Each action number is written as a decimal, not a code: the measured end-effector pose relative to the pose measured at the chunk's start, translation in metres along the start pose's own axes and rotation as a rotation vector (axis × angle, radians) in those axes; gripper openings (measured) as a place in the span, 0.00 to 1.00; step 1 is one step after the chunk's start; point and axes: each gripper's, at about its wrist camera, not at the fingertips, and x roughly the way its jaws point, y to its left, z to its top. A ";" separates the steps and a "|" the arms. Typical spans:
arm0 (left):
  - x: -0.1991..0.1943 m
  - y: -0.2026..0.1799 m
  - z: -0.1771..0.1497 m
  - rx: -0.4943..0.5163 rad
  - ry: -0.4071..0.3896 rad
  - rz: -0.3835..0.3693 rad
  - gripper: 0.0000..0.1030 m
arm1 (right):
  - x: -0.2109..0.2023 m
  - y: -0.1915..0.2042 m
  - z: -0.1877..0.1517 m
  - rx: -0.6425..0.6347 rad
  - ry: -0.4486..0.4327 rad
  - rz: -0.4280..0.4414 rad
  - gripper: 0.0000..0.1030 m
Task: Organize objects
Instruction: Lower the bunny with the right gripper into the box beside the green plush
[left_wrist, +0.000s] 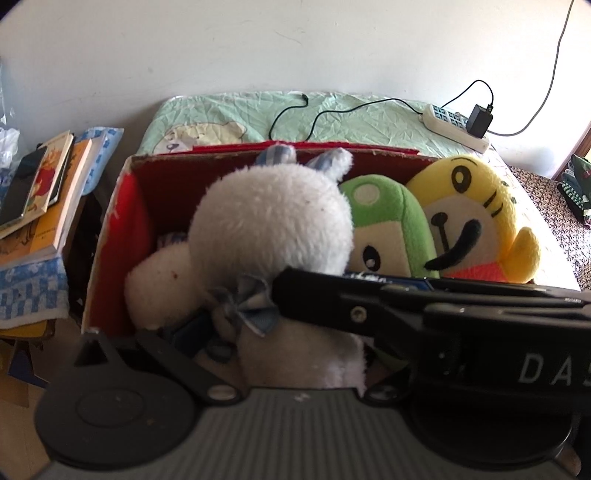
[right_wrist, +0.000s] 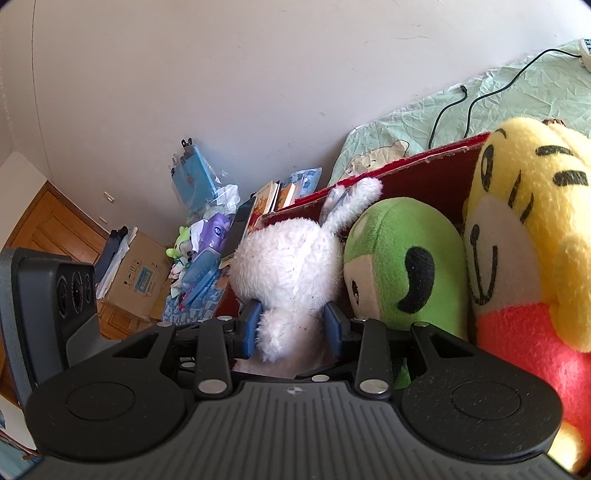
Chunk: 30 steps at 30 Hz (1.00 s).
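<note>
Inside red box (left_wrist: 125, 206) | 3 plush toys: white rabbit (right_wrist: 291, 266), green (right_wrist: 402, 266), yellow (right_wrist: 532, 206) | right fingers (right_wrist: 334, 325) pinching rabbit | left fingers: cannot tell

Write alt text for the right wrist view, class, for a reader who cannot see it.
The right gripper closes its blue-padded fingers around a white plush rabbit in a red cardboard box. Beside the rabbit sit a green plush and a yellow plush.

You are working in a home bedroom: a bed (left_wrist: 332, 118) under a crumpled green cartoon-print sheet stands against a plain white wall (left_wrist: 258, 44), a power strip (left_wrist: 456, 125) and charger cable lie on it, books (left_wrist: 40, 199) pile up beside it, and a wooden door (right_wrist: 48, 229) shows in the right wrist view.
</note>
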 end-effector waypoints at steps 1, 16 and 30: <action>0.000 0.000 0.000 -0.001 0.000 0.002 1.00 | 0.000 0.000 0.000 0.001 0.000 0.000 0.36; 0.002 -0.005 0.000 -0.003 0.003 0.027 1.00 | -0.001 -0.005 0.001 0.017 -0.006 0.004 0.36; 0.004 -0.007 0.001 0.006 0.012 0.041 1.00 | -0.004 -0.004 -0.002 0.034 -0.016 -0.005 0.36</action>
